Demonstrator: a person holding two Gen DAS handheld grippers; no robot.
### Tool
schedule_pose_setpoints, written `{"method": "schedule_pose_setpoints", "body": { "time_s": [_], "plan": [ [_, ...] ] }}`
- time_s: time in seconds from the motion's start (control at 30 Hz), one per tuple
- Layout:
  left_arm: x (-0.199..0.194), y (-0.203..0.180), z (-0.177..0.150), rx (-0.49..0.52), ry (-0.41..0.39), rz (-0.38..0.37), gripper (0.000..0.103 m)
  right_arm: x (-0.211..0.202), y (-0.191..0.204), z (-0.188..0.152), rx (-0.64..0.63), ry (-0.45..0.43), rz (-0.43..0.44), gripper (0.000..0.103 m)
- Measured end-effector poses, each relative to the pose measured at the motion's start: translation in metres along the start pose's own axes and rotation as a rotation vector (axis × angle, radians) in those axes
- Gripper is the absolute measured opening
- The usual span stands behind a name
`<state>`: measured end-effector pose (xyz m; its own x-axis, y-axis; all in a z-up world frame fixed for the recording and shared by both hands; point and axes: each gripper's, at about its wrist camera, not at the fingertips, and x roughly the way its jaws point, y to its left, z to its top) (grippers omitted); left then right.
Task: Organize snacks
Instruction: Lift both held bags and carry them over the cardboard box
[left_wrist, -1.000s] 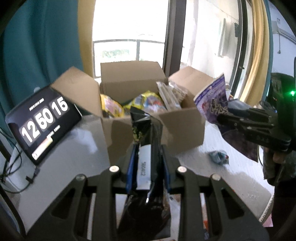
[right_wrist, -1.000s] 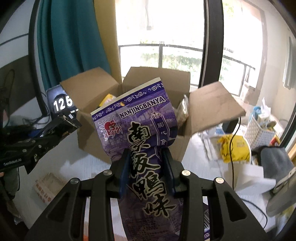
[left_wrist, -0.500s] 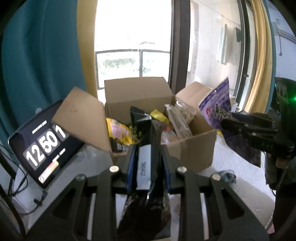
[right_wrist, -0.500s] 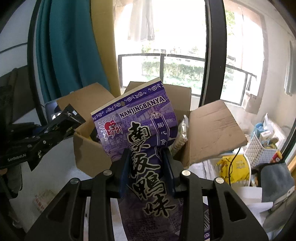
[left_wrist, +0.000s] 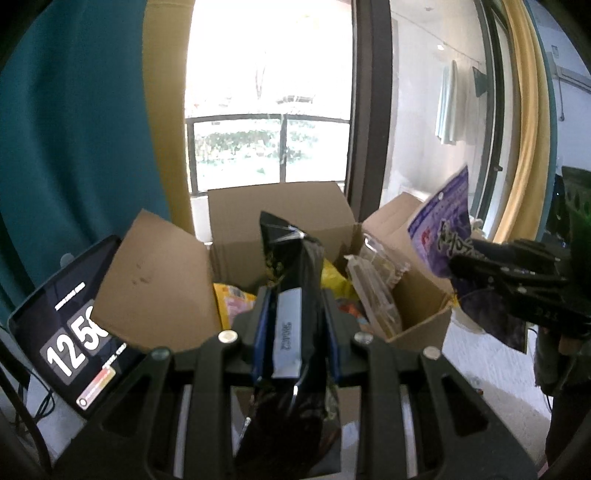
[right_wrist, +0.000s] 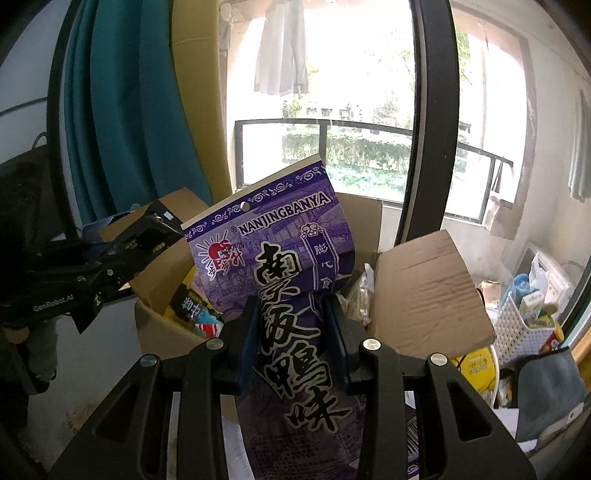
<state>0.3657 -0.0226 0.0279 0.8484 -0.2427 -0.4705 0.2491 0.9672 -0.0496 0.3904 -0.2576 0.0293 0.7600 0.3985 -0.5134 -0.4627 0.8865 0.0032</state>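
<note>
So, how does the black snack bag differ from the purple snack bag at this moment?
The black snack bag is dark with a white label strip and sits in the left gripper; the purple snack bag carries large Chinese characters and "NANJINGBANYA" and sits in the right gripper. The black one looks narrower, the purple one wider. Both are raised near the open cardboard box.

Matt cardboard box (left_wrist: 280, 210), glossy black packet (left_wrist: 295, 266)

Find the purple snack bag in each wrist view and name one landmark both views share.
Left wrist view: the purple snack bag is at far right, clamped in the right tool, beside the cardboard box.
Right wrist view: it fills the centre, in front of the box.
Shared landmark: the open cardboard box.
</note>
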Motion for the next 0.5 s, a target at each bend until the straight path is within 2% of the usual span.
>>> {"method": "schedule_pose_setpoints", "body": {
  "time_s": [0.4, 0.47, 0.5],
  "plan": [
    [0.037, 0.013, 0.024, -0.011, -0.008, 0.000, 0.030, 0.019, -0.006, 0.022, 0.001, -0.040, -0.008, 0.037],
    [0.044, 0.017, 0.029, -0.017, -0.015, 0.007, 0.045, 0.022, -0.006, 0.027, -0.003, -0.048, -0.012, 0.037],
    [0.045, 0.020, 0.030, -0.026, -0.025, 0.007, 0.062, 0.024, -0.006, 0.028, -0.004, -0.050, -0.015, 0.037]
  ]
}}
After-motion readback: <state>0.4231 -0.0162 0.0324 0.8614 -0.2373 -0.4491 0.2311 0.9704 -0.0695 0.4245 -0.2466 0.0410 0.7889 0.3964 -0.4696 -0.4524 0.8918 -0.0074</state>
